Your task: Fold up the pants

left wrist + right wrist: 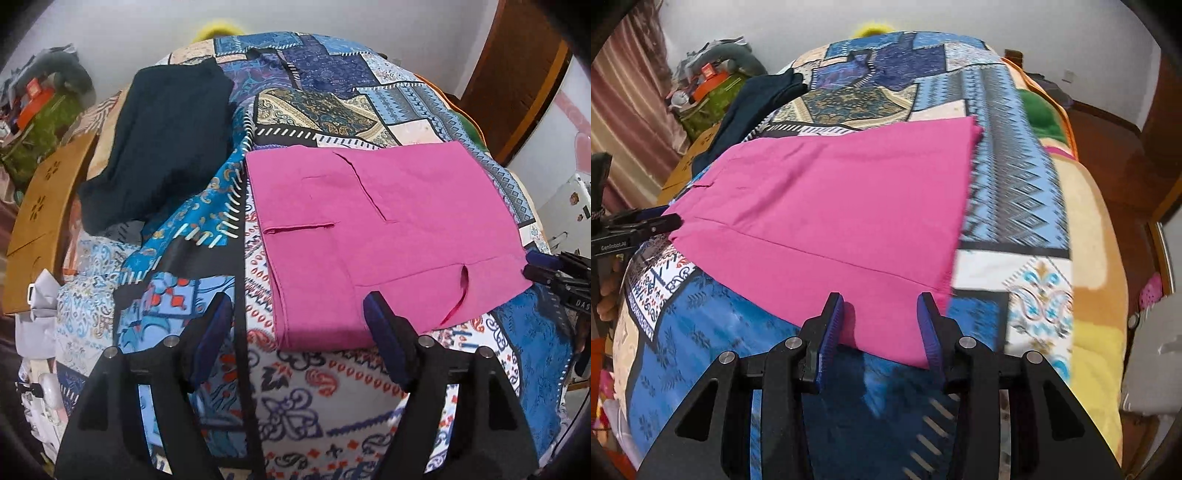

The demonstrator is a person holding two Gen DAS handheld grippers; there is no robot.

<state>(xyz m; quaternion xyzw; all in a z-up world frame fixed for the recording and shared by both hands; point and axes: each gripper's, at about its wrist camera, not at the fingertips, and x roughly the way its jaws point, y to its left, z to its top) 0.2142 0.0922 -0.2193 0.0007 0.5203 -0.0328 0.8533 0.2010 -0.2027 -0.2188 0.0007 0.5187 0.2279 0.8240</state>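
Pink pants (376,229) lie folded flat on a patterned blue bedspread (207,229); they also show in the right wrist view (842,206). My left gripper (299,306) is open and empty, its right finger over the pants' near edge. My right gripper (882,306) is open, its fingers standing either side of the pants' near edge, holding nothing. The right gripper shows at the right edge of the left wrist view (546,269); the left one shows at the left edge of the right wrist view (646,221).
A dark navy garment (162,144) lies on the bed to the left of the pants. A wooden board (37,229) stands at the bed's left side. Clutter (37,107) sits far left. A wooden door (517,74) is at right.
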